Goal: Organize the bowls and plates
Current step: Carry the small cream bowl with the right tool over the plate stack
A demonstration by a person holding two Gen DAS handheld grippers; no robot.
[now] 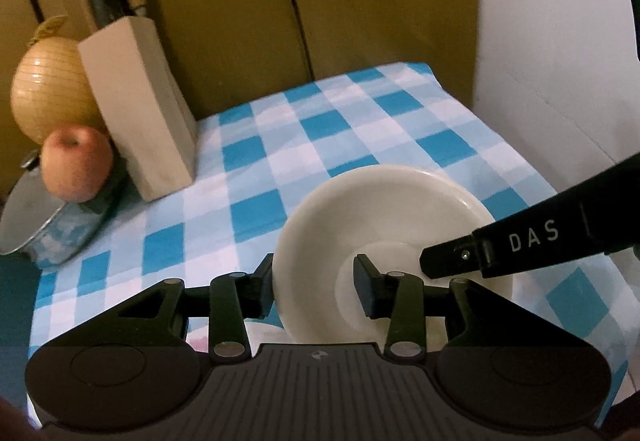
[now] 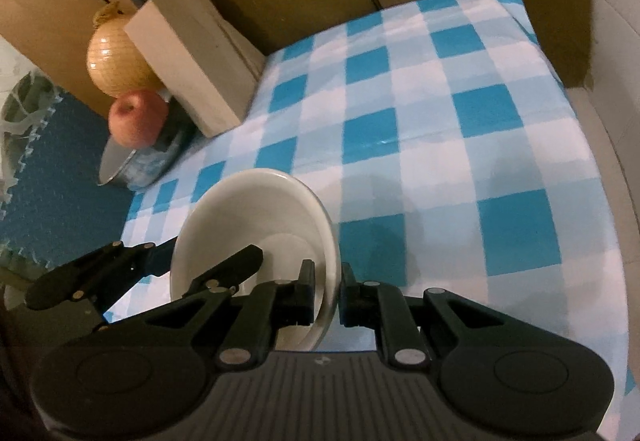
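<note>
At lower centre of both frames: white bowl (image 1: 384,241), glazed, stiff, breakable, slippery; left gripper (image 1: 314,291) and right gripper (image 2: 326,295) clamped on opposite rims, best hold.

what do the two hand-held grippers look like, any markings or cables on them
Both hand-held grippers are matte black plastic. The left hand-held gripper and right hand-held gripper each have a ribbed grey base plate with a small logo, two rounded housings with circular recesses, jointed link arms with silver rivets, and flat rectangular finger pads. White "DAS" lettering shows on the right one's finger in the left wrist view. No cables or sleeves are visible.
</note>
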